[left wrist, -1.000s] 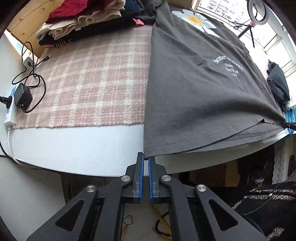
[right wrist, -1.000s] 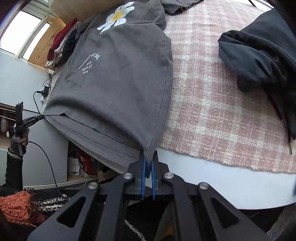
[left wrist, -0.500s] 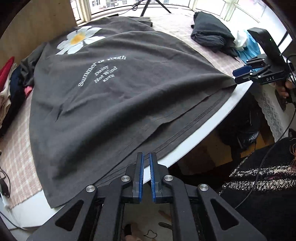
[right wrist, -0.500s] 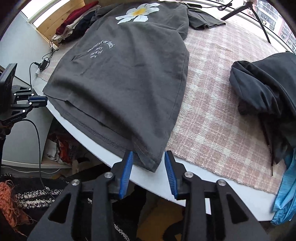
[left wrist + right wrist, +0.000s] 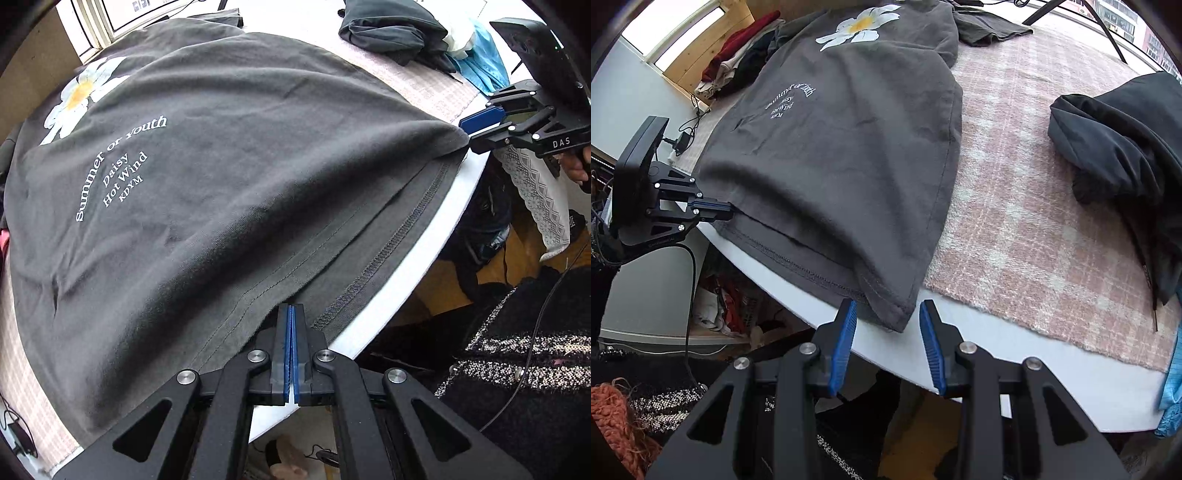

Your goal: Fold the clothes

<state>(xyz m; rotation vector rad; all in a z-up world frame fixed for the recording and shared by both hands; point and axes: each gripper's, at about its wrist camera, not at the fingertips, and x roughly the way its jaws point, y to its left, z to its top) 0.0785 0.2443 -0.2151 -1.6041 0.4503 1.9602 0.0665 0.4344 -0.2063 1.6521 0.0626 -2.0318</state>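
Moved: left gripper (image 5: 291,314) slid from the hem corner to mid-hem, pinching it; right gripper (image 5: 888,314) released.
Print: dark grey cotton T-shirt (image 5: 221,155) reads "Summer of Youth, Daisy, Hot Wind, KDYM".
Axis: hem at the white table's edge (image 5: 979,347), daisy end far.

left gripper (image 5: 291,314): black arms, blue pads, silver screws | right gripper (image 5: 888,314): same, "DAS" label | sleeve (image 5: 517,354): black-white knit

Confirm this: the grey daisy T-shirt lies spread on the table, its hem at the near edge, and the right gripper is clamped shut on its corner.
Not quite. The right gripper is open, as the right wrist view shows: the grey daisy T-shirt has its corner between the blue pads, unpinched. The rest stands.
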